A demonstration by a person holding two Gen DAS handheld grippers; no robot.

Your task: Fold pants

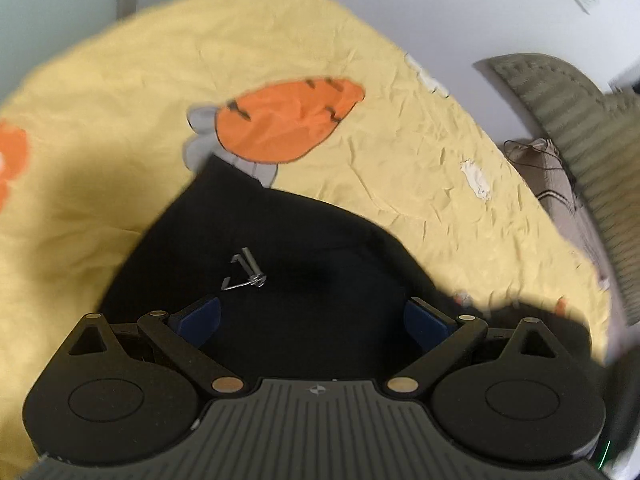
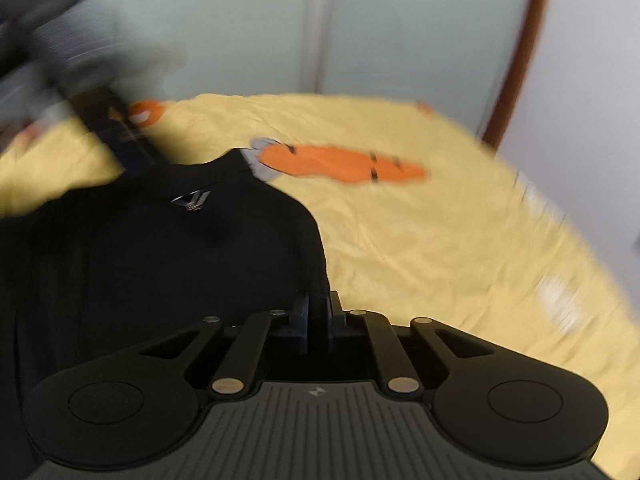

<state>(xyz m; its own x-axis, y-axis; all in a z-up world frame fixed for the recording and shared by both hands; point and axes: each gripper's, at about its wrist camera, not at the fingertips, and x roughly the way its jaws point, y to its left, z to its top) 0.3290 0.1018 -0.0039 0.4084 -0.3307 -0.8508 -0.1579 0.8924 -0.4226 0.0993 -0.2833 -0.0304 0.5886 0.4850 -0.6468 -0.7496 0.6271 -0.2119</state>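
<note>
Black pants point(image 1: 304, 248) lie on a yellow bed sheet point(image 1: 120, 92) printed with orange carrots. A small silver logo point(image 1: 244, 272) shows on the cloth. My left gripper point(image 1: 312, 320) hovers over the pants, open, its blue pads point(image 1: 196, 320) wide apart with only flat cloth below. In the right wrist view the pants point(image 2: 160, 264) fill the left side. My right gripper point(image 2: 319, 316) is shut on the pants' right edge, with dark cloth pinched between its pads. The left gripper point(image 2: 60, 60) shows there as a blur at the upper left.
The sheet point(image 2: 440, 264) spreads wide to the right of the pants. A grey-green ribbed cushion point(image 1: 580, 128) and a beige thing with a cable point(image 1: 536, 152) stand past the bed's right edge. Pale cupboard doors point(image 2: 320, 28) and a white wall lie behind.
</note>
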